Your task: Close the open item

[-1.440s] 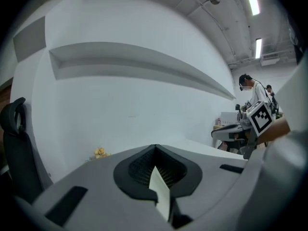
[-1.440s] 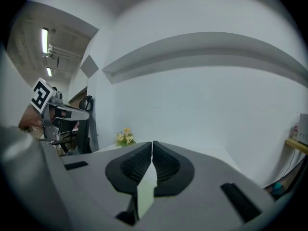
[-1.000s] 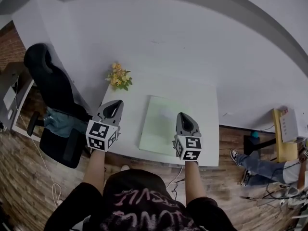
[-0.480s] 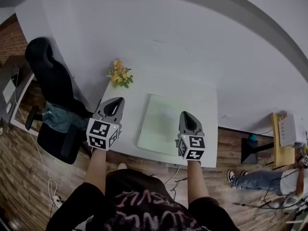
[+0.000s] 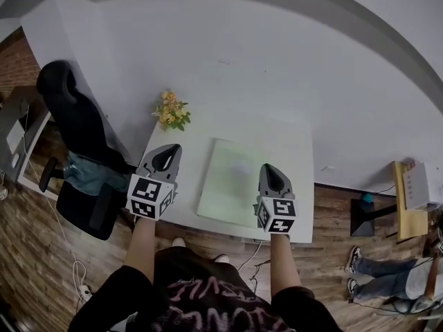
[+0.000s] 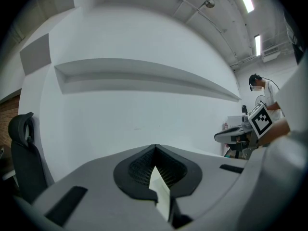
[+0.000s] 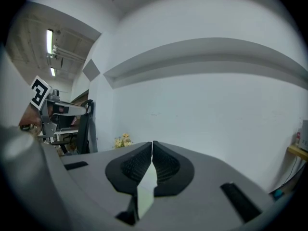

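Tongs on both sides are clenched with nothing between them: the left tongs (image 5: 168,151) show their ribbed pads met at the tip in the left gripper view, and the right tongs (image 5: 271,169) have theirs pressed together along a thin seam in the right gripper view. Both hover above the white surface (image 5: 294,151). The task's thing seems to be the pale green flat item (image 5: 232,178), which lies between the two tongs, just right of the left pair, with its near right corner under the right pair. From the head view it reads as one flat slab, and no hinge, spine or raised cover can be made out; that would fit an item already shut as well as one whose cover is folded out flat. Both gripper views face the wall and miss it altogether. The sound course, I judge, is to tip the tongs down and read its edges before touching it. Yellow flowers (image 5: 171,111) stand beyond the left tongs.
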